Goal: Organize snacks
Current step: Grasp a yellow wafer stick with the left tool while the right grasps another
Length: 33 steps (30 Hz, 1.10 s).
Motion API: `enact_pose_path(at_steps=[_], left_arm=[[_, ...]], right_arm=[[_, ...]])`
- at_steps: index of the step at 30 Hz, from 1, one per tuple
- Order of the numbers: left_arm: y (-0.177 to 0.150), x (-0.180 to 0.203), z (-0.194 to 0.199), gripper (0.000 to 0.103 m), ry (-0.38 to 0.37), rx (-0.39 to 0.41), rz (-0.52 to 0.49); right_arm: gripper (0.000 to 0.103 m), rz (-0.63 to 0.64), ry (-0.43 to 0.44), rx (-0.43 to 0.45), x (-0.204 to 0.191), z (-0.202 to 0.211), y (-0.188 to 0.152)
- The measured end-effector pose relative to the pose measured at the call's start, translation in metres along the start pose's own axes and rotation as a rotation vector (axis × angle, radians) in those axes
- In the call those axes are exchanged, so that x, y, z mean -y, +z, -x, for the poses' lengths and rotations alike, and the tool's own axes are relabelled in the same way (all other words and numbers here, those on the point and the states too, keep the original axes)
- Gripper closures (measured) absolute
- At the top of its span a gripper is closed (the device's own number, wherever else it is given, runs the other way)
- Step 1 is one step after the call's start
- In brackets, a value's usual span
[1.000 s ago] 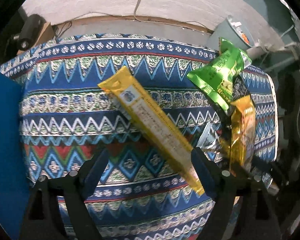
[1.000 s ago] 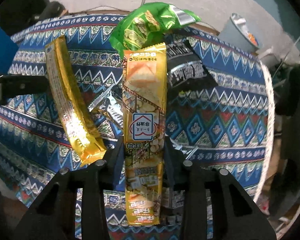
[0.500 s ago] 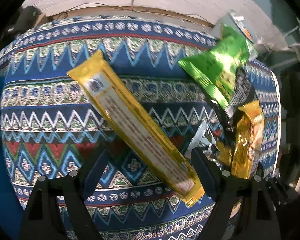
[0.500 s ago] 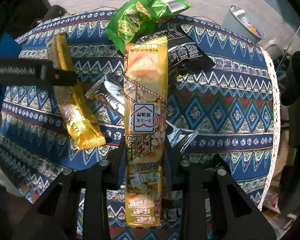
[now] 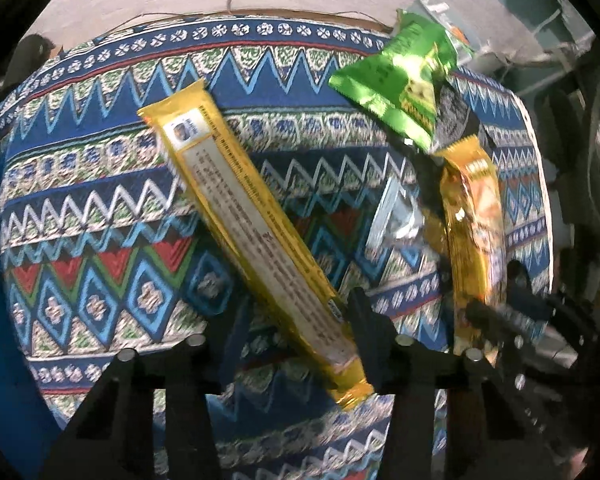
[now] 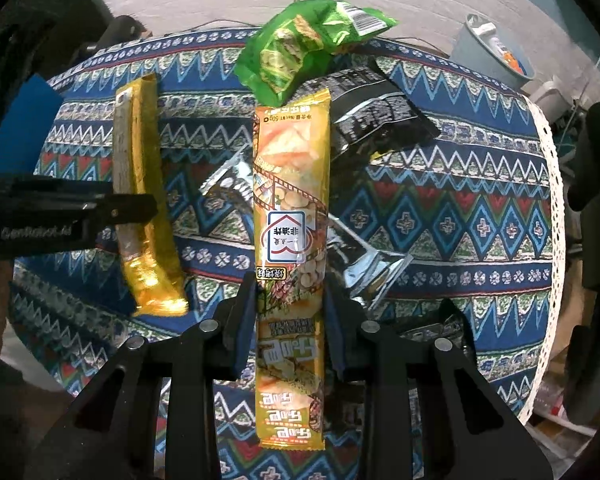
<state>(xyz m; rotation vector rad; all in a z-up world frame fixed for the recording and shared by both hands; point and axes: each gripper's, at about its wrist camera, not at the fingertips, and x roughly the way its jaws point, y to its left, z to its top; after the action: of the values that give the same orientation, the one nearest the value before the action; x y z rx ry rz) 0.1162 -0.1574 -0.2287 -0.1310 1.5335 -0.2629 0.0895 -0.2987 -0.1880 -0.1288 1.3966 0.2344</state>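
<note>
Bare patterned tablecloth (image 5: 100, 216) open on the left side, long gold packet (image 5: 256, 236) lying slantwise across the middle, green bag (image 6: 300, 48), black packet (image 6: 376, 120) and silver wrappers (image 6: 364, 268) crowding the far and right part

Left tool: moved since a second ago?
Yes. The left tool slid down the long yellow foil snack stick toward its near end, closing around it on the patterned tablecloth.

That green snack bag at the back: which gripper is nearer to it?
Right. The right gripper grips a yellow packet whose tip reaches the green bag; the left gripper sits farther off.
</note>
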Motion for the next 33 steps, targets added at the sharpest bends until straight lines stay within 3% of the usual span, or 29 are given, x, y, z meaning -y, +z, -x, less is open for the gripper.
enact_pose_path(at_steps=[7, 15, 17, 19, 22, 27, 31, 33], left_arm=[[-0.024, -0.023, 0.019, 0.068, 0.068, -0.011, -0.077], [-0.045, -0.065, 0.032, 0.068, 0.077, -0.061, -0.02], [-0.05, -0.076, 0.034, 0.066, 0.072, -0.067, -0.01], [-0.053, -0.082, 0.036, 0.054, 0.086, -0.062, -0.016], [-0.053, -0.089, 0.038, 0.047, 0.107, -0.042, -0.028], [-0.047, -0.082, 0.035, 0.044, 0.157, -0.005, -0.068], [-0.035, -0.076, 0.026, 0.043, 0.147, 0.001, -0.044], [-0.028, -0.075, 0.022, 0.043, 0.143, 0.007, -0.039]], right_arm=[[0.073, 0.024, 0.009, -0.002, -0.02, -0.002, 0.002], [0.073, 0.068, 0.046, -0.01, -0.051, -0.009, 0.009], [0.073, 0.082, 0.055, -0.012, -0.057, -0.011, 0.01], [0.073, 0.092, 0.053, -0.018, -0.062, -0.015, 0.013], [0.073, 0.083, 0.058, -0.024, -0.065, -0.02, 0.018], [0.067, 0.036, 0.061, -0.012, -0.06, -0.023, 0.024], [0.064, 0.027, 0.071, -0.005, -0.058, -0.024, 0.024], [0.058, 0.04, 0.057, -0.004, -0.06, -0.022, 0.021]])
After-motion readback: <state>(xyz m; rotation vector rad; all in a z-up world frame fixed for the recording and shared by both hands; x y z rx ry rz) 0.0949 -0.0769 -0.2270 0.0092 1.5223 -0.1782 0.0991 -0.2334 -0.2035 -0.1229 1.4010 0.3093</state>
